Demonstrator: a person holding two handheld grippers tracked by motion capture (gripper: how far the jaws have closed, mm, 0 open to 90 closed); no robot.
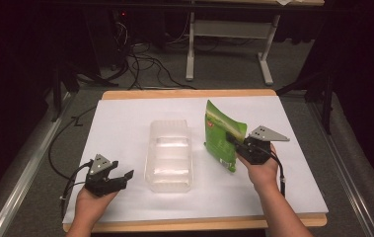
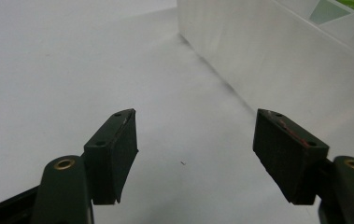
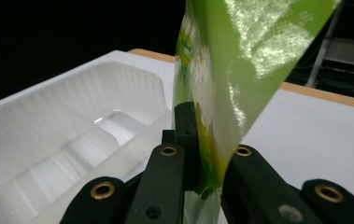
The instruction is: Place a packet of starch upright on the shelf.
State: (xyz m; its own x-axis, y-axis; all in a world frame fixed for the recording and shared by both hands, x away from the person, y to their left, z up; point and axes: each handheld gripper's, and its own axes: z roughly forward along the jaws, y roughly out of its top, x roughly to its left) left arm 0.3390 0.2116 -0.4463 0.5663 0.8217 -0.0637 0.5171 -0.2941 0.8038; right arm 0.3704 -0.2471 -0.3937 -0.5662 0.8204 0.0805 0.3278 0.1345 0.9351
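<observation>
While right gripper [image 1: 235,140] clamps green bag [image 1: 220,134] — left gripper [image 1: 123,177] gapes.

No readable text anywhere. Green bag [image 1: 222,136] carries a small red label patch with white print, too small and blurred to make out.

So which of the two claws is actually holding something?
The right claw, clamped on the green plastic bag; the left claw hangs open, nothing between its pads.
</observation>
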